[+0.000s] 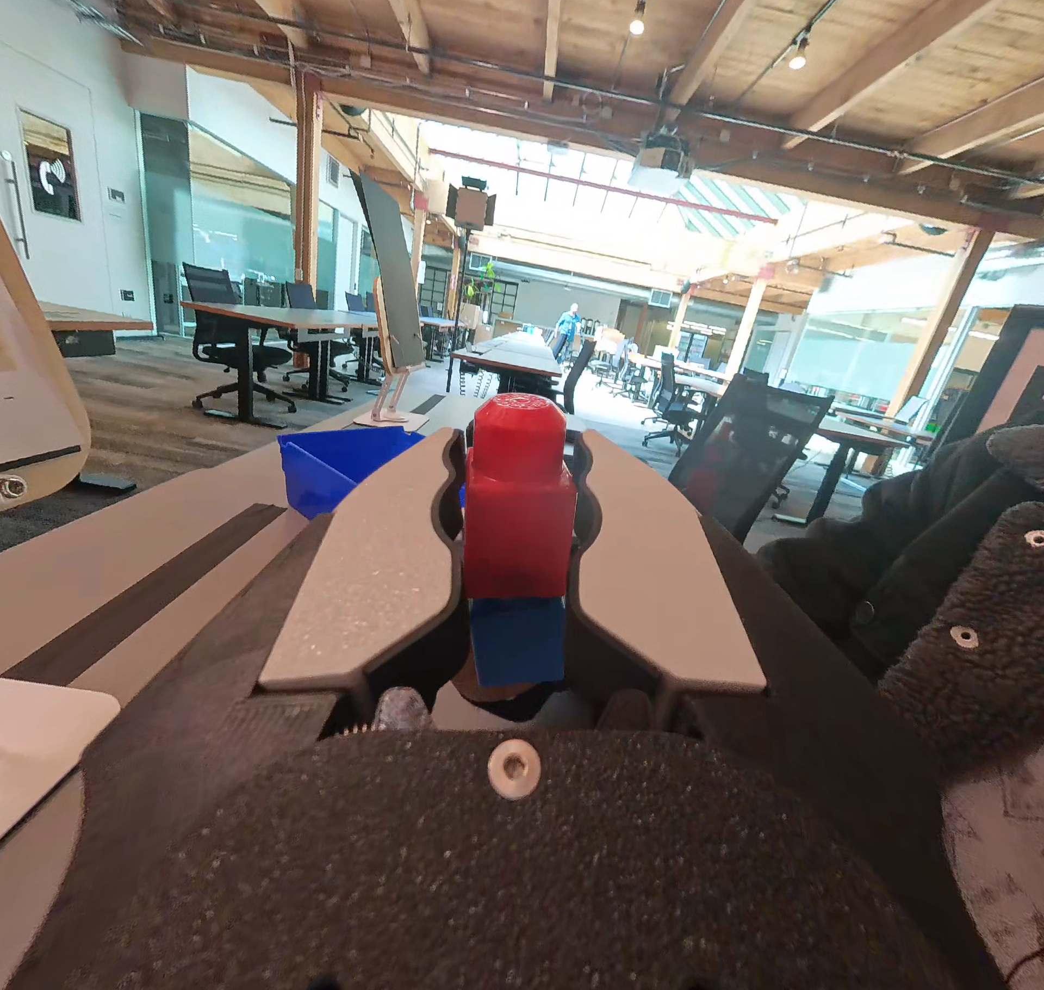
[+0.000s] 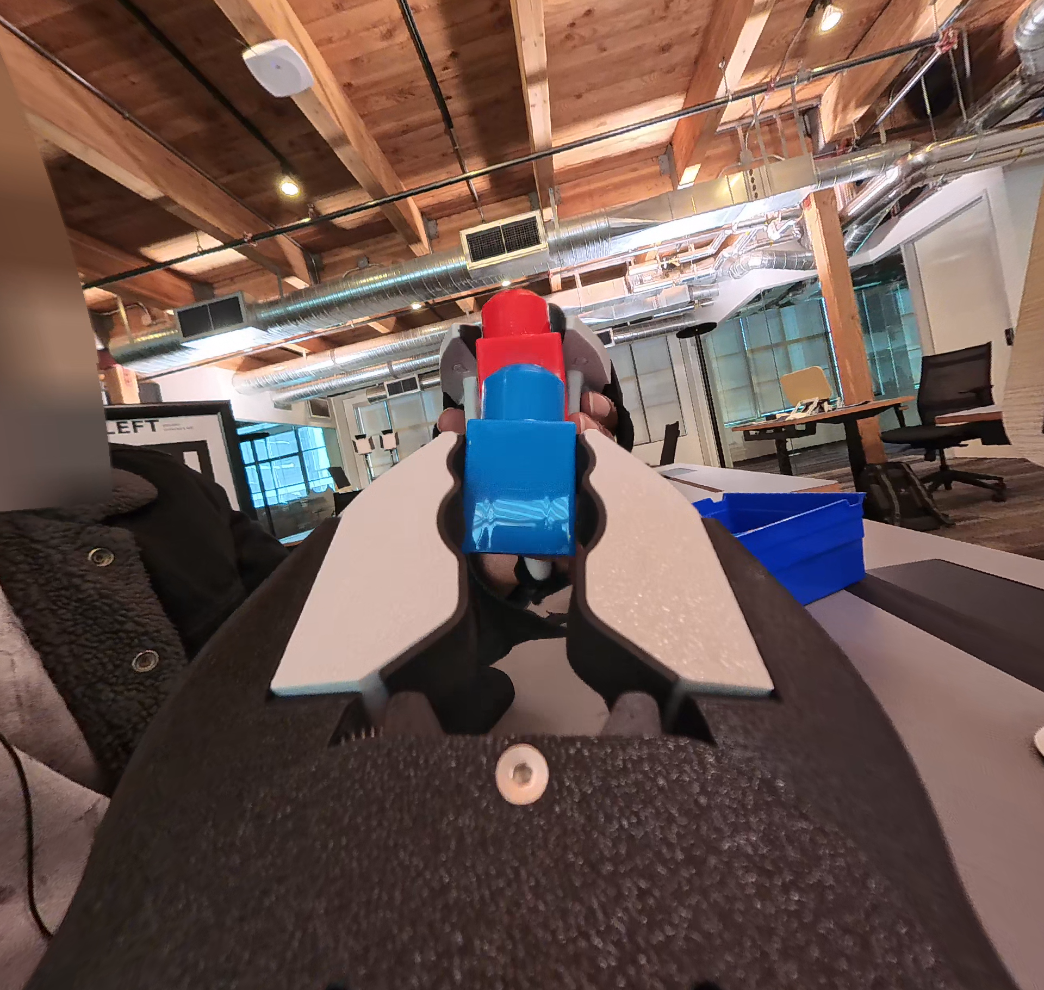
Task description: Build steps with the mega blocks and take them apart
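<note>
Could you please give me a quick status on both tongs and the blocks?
Left tongs shut on red block. Right tongs shut on blue block. Blocks look joined, held above the table; blue bin alongside, nothing blocking.

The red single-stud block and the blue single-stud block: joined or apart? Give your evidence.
Cannot tell. The left gripper clamps the red single-stud block, the right gripper the blue single-stud block; the two overlap in both views, hiding any seam.

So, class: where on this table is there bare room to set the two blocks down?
Free: the grey table right of the right gripper, in front of the blue bin. Crowded: between both jaws, filled by the red block and blue block.
</note>
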### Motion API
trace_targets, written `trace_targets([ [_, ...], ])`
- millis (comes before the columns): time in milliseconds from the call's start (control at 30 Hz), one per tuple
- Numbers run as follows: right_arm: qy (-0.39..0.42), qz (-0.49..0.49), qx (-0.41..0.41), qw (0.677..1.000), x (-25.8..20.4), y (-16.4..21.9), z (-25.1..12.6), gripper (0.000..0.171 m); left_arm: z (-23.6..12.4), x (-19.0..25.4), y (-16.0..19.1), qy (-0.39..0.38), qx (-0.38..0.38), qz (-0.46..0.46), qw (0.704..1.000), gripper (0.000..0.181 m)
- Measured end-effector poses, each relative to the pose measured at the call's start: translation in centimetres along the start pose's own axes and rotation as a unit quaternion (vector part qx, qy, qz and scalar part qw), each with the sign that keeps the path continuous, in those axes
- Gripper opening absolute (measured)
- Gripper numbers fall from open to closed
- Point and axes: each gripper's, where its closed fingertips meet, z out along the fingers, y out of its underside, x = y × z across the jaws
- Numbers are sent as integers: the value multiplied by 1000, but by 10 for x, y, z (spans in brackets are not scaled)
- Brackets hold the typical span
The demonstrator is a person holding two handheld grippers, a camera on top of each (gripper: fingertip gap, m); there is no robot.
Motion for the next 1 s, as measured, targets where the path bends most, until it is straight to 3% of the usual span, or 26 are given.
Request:
trace_targets([
  [367,2,-1,1,1000,0,-1,0,36,-2,-1,-1,-23,2,37,999,38],
  [533,3,0,11,1000,0,-6,-1,36,-2,0,5,-25,-27,45,998,56],
  [700,12,-1,30,999,4,-16,-6,36,-3,-6,38,-22,-116,39,992,71],
  [833,19,1,38,999,7,-19,-8,36,6,-10,59,-25,-131,27,991,62],
  [933,22,3,40,999,9,-17,-8,36,7,-12,61,-25,-123,15,992,38],
  [1000,24,0,30,999,10,-14,-8,36,4,-14,63,-27,-135,18,990,38],
])
